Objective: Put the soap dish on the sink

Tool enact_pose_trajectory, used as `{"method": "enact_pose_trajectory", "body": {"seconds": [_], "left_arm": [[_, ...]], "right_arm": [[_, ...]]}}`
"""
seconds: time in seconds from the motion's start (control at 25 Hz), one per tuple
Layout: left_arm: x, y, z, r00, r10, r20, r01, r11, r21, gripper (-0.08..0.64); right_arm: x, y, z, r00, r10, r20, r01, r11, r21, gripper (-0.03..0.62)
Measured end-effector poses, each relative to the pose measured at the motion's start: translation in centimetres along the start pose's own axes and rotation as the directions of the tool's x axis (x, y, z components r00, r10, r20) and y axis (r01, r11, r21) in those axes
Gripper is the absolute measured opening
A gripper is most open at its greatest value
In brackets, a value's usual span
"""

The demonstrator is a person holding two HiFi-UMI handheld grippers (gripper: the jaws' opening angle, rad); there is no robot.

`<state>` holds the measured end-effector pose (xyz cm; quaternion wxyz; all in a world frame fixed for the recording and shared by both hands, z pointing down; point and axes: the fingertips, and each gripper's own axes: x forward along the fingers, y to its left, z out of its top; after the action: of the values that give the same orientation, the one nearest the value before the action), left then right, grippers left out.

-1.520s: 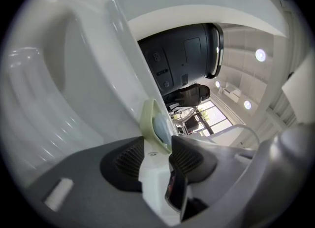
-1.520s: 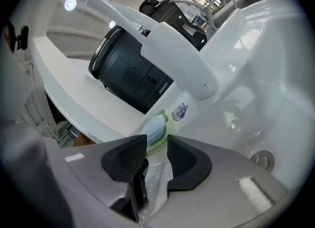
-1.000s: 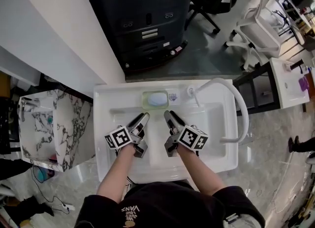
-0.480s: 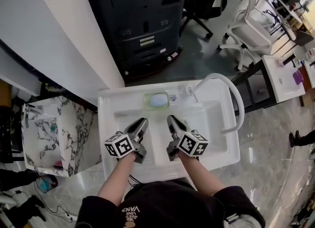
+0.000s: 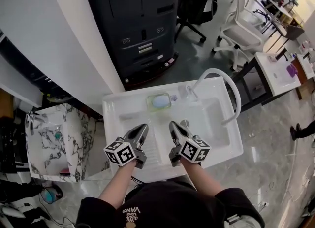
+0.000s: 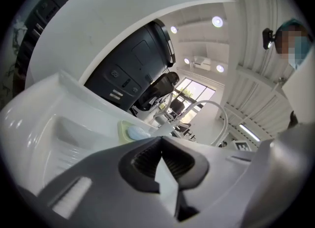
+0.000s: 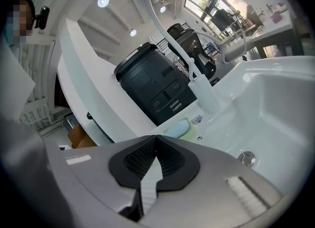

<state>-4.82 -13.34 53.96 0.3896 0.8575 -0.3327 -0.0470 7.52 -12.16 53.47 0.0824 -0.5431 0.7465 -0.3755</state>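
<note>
Nearest you, your left gripper (image 5: pixel 142 128) and right gripper (image 5: pixel 173 125) hover side by side over the front of the white sink (image 5: pixel 112 109). Both pairs of jaws have just been closing and now meet, pads together with nothing between them. Beyond the basin, the pale green soap dish (image 5: pixel 149 103) sits on the back ledge near the faucet (image 5: pixel 189 93), holding a blue soap bar (image 5: pixel 159 101). It looks light, stiff and possibly slick; pinch its rim, not the soap.
</note>
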Motion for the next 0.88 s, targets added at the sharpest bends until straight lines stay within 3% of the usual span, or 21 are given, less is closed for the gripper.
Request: {"method": "enact_pose_trajectory", "body": {"seconds": [0.4, 0.88], "left_arm": [[-3.7, -2.0, 0.6, 0.998, -0.029, -0.050, 0.038, 0.985, 0.170, 0.052], [-6.8, -3.8, 0.6, 0.996, -0.069, -0.062, 0.083, 0.960, 0.266, 0.052]], "right_arm": [[-3.3, 2.5, -0.7, 0.998, -0.031, 0.050, 0.035, 0.997, -0.072, 0.003], [-6.0, 5.9, -0.8, 0.995, -0.007, 0.103, 0.022, 0.988, -0.152, 0.003]]}}
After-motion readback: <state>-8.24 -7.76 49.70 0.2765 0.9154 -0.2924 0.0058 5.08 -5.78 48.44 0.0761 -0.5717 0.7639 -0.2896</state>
